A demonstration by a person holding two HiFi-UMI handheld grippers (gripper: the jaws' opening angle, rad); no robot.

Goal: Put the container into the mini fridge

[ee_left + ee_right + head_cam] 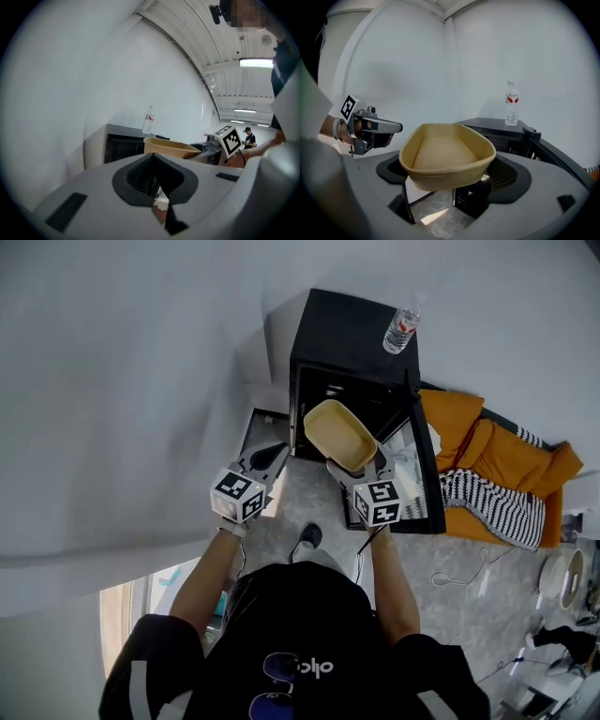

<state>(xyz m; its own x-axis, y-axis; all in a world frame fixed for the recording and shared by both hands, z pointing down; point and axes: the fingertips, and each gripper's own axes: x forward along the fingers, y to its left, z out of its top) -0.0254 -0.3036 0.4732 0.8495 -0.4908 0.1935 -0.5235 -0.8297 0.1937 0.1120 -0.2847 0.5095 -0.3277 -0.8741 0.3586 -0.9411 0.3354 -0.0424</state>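
Tan and paper-like, the empty oval container point(447, 154) hangs in the air in front of the open mini fridge point(347, 334), level with the upper edge of its opening and resting on nothing. Your right gripper point(354, 470) has its jaws clamped on the container's near end, so most of the tub juts forward unsupported. Your left gripper point(151, 183) has its jaws pressed together with nothing between them and sits off the fridge's left side. The black door point(424, 465) stands swung out to the right. A clear water bottle point(400, 330) stands near the right edge of the fridge's top. An orange cushion point(487, 451) and striped fabric point(492, 502) lie on the floor past the door. The likeliest trouble comes from the one-ended hold: the tub may tip or slide from the jaws if its far rim catches the top edge of the opening or a shelf front. A wide swing right could also knock the door. The bottle's label is red and white but too small to read. White lettering on your dark shirt point(317, 668) is unclear. The marker cube point(380, 502) shows only black-and-white squares.
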